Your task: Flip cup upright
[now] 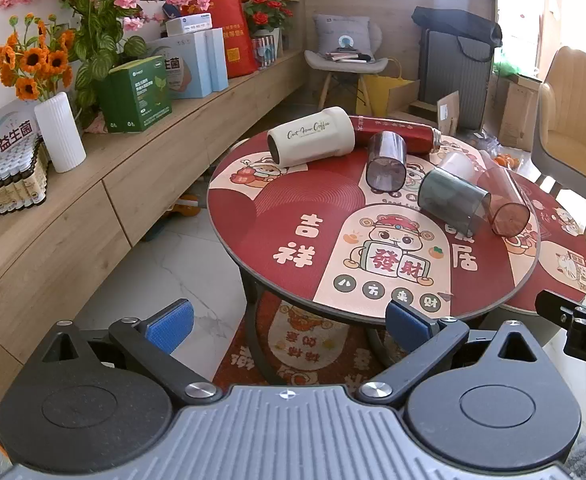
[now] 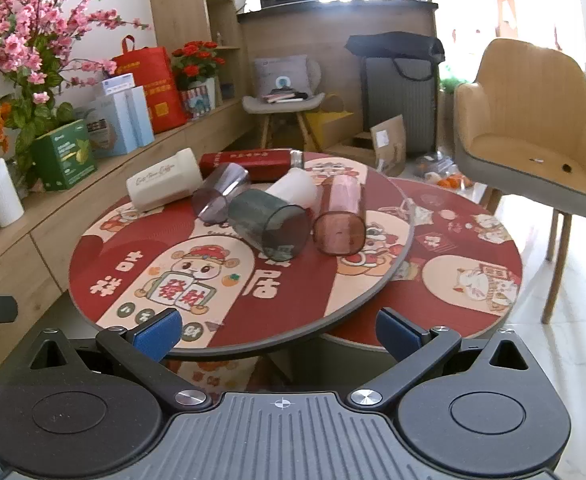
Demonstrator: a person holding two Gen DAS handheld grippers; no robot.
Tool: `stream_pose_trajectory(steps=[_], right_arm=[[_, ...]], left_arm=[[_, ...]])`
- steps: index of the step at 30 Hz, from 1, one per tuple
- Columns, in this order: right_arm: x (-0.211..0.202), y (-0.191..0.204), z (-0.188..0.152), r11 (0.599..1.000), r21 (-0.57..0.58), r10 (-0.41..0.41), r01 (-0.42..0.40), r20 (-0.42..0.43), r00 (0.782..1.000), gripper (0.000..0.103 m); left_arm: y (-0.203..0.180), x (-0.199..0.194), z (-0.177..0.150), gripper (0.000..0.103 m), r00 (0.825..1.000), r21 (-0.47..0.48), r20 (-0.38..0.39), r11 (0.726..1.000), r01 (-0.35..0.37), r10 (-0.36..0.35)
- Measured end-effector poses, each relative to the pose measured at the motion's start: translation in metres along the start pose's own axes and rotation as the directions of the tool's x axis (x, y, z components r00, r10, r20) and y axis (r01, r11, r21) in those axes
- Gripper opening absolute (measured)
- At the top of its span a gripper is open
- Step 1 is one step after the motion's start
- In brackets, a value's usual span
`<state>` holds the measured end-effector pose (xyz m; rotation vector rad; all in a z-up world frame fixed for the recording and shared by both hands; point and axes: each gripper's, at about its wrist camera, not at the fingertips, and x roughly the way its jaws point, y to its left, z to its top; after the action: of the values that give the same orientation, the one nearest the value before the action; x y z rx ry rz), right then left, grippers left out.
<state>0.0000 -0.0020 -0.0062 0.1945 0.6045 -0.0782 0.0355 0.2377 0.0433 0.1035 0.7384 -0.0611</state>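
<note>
Several cups lie on their sides on the round red table [image 1: 293, 216] [image 2: 141, 240]: a cream mug [image 1: 311, 142] [image 2: 163, 186], a red flask [image 1: 397, 134] [image 2: 249, 162], a smoky purple cup [image 1: 385, 162] [image 2: 219, 194], a dark green cup [image 1: 451, 196] [image 2: 271, 226], a frosted white cup [image 1: 459, 166] [image 2: 295, 190] and a pink cup [image 1: 505, 204] [image 2: 339, 220]. My left gripper [image 1: 289, 320] is open and empty, short of the table's near edge. My right gripper [image 2: 279, 330] is open and empty at the near edge.
A lower round table [image 2: 465, 256] sits to the right. A wooden sideboard [image 1: 93, 200] with boxes, a white vase [image 1: 59, 132] and flowers runs along the left. A tan armchair [image 2: 533, 140] stands at the right. The right gripper's edge [image 1: 581, 320] shows in the left wrist view.
</note>
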Motion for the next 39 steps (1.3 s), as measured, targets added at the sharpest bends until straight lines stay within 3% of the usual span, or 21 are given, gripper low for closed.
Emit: stream_pose_trajectory(steps=[39], right_arm=[[0.0002, 0.0048, 0.0052, 0.999, 0.002, -0.032, 0.032, -0.01, 0.999, 0.103]], left_arm=[[0.0004, 0.0035, -0.0017, 0.103, 1.0, 0.002, -0.015, 1.0, 0.023, -0.023]])
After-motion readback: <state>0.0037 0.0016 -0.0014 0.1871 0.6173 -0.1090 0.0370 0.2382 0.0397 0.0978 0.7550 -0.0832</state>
